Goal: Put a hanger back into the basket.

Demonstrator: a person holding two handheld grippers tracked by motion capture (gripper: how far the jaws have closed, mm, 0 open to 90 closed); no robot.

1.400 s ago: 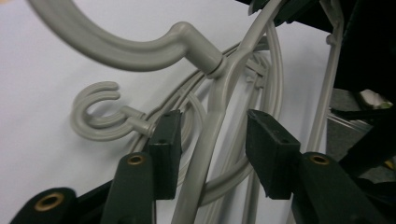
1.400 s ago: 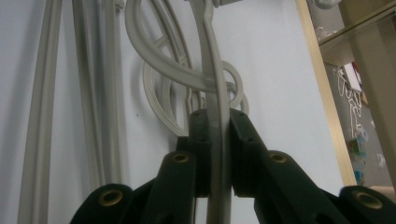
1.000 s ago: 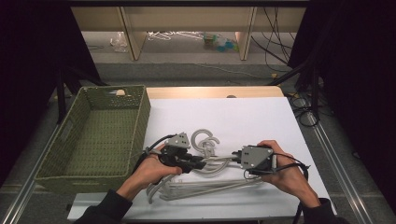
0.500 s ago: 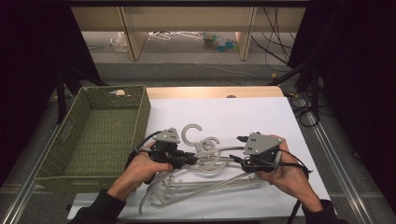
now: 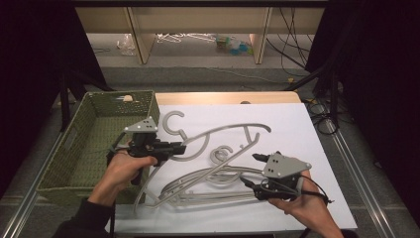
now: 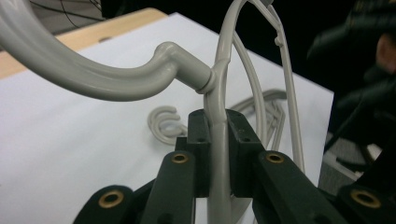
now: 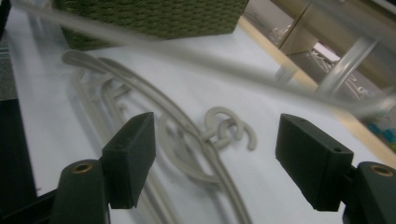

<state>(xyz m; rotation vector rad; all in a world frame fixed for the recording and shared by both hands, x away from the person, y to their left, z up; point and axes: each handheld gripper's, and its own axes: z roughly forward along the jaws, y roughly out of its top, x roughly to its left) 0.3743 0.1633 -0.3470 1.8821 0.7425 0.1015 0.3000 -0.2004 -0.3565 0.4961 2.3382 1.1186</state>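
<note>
One hanger (image 5: pixel 218 136) lifted from tabletop (image 5: pixel 297 124) pile (image 5: pixel 208 186); basket (image 5: pixel 99 144) empty.
Left tongs (image 5: pixel 182 147) clenched on hanger at centre; right tongs (image 5: pixel 253 171), lower right, just opened, released.

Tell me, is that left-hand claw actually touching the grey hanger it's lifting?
Touching. The left gripper view shows the left gripper with both black pads pressed against the hanger, just below its hook.
</note>
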